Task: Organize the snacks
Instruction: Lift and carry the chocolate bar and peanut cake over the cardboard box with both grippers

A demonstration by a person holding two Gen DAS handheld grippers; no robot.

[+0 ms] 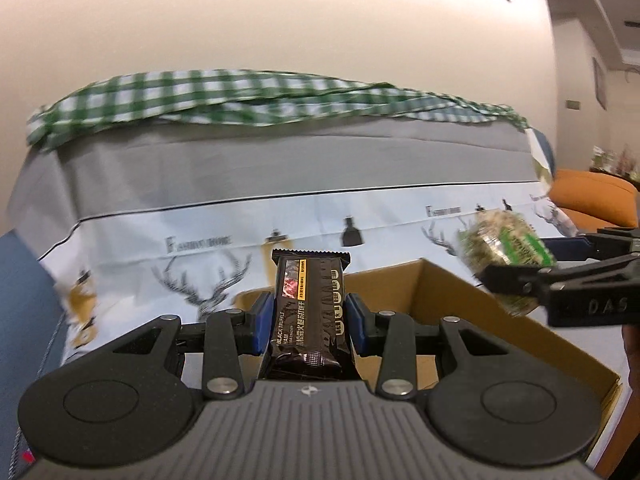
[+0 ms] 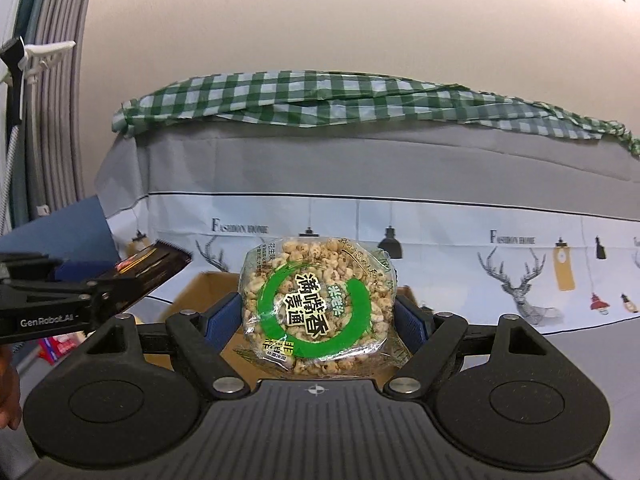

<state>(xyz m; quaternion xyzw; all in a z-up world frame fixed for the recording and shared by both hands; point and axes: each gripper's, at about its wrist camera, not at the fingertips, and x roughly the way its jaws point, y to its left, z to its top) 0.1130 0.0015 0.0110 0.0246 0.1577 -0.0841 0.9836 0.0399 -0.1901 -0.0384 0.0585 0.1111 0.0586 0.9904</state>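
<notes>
Holding a dark cracker packet (image 1: 308,312) upright, my left hand-held gripper (image 1: 308,316) is clenched on its long edges, and my right hand-held gripper (image 2: 320,312) is spread wide but clamped on the sides of a round puffed-grain cake in clear wrap (image 2: 318,304); both snacks hang just above the open cardboard box (image 1: 460,296) on the deer-print surface (image 1: 160,236). I judge both light, with slick crinkly film that could slide in the pads. The cake looks brittle, so I'd squeeze it only at its rim, and hold the packet mid-length, off the crimped ends.
</notes>
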